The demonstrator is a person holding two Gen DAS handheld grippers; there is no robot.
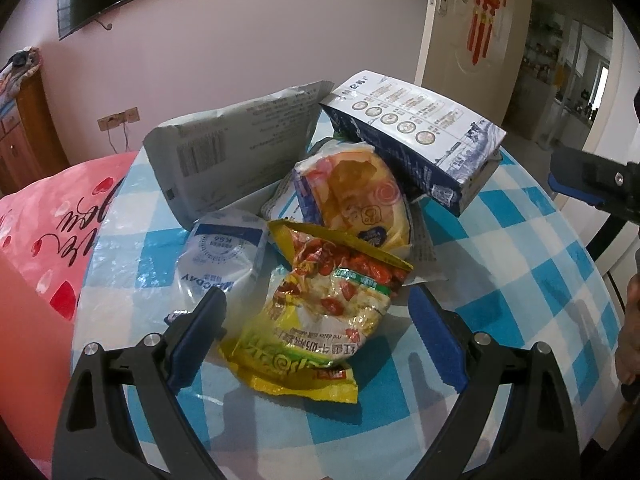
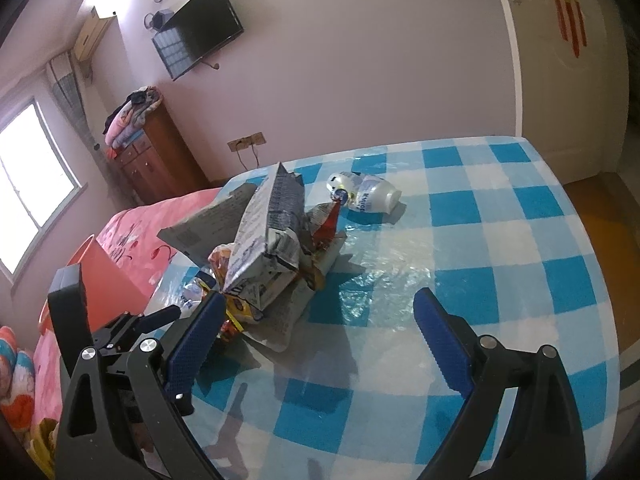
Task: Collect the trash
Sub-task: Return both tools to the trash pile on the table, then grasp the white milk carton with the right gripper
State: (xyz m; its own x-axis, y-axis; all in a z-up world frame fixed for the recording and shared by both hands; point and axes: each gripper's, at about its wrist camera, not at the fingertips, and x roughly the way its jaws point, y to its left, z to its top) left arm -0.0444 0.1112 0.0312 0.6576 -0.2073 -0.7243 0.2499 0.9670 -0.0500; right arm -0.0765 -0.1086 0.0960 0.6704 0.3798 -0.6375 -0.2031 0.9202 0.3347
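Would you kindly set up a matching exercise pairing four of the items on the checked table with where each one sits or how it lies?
Things:
1. yellow snack packet
2. blue-and-white carton
3. white plastic bottle
4. grey foil bag

Places or states:
A. lying on its side, apart from the pile
B. between the open fingers of the left hand-held gripper
C. leaning tilted on top of the pile
D. at the pile's far left, nearest the pink bedding

Pairs: 1-B, 2-C, 3-A, 4-D

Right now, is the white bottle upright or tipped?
Tipped: the bottle lies on its side on the checked table, apart from the wrapper pile.
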